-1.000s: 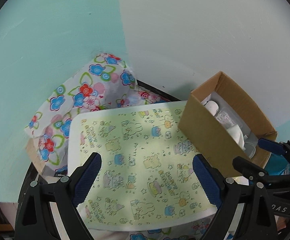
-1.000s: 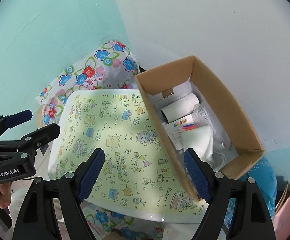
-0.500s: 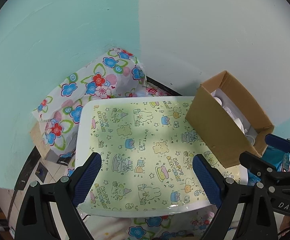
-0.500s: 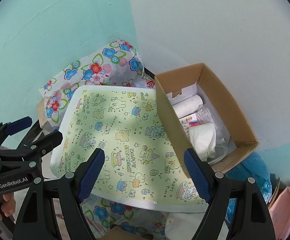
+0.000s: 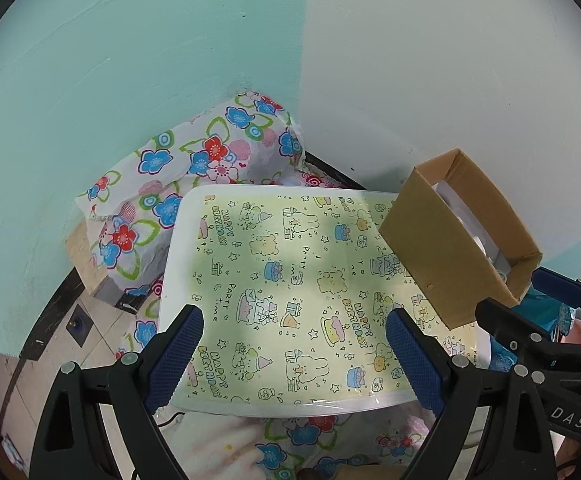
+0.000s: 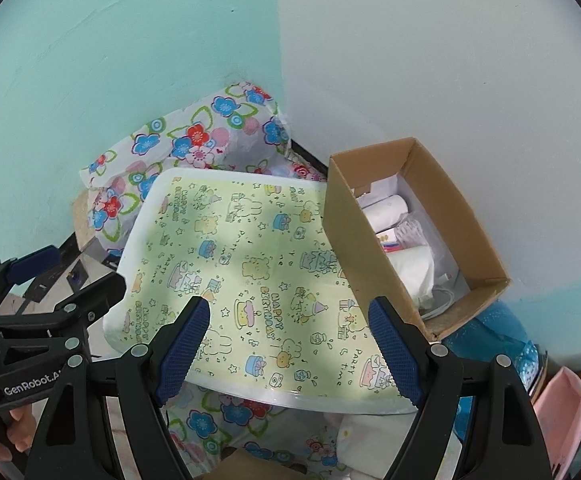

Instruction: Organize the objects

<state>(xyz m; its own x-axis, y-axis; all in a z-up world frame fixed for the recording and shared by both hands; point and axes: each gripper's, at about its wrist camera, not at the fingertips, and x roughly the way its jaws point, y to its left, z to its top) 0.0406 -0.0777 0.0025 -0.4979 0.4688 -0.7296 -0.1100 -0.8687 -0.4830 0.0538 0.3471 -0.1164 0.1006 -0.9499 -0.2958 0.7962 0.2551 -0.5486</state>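
Left wrist: your left tool (image 5: 292,354), fingers spread and empty, has pulled back; the cardboard box (image 5: 434,256) sits on the tray's (image 5: 274,280) right edge.

Right wrist: your right tool (image 6: 288,346), also spread and empty, has retreated. The box's (image 6: 354,240) contents lie inside, so sorting looks paused or finished.

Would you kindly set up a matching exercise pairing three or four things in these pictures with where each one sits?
Things:
1. cardboard box
2. floral cloth
3. pink tray
4. white roll

Places:
a. inside the box
b. far right, low down
c. standing on the right part of the birthday-print board
d. bunched in the wall corner behind the board

Pairs: 1-c, 2-d, 3-b, 4-a
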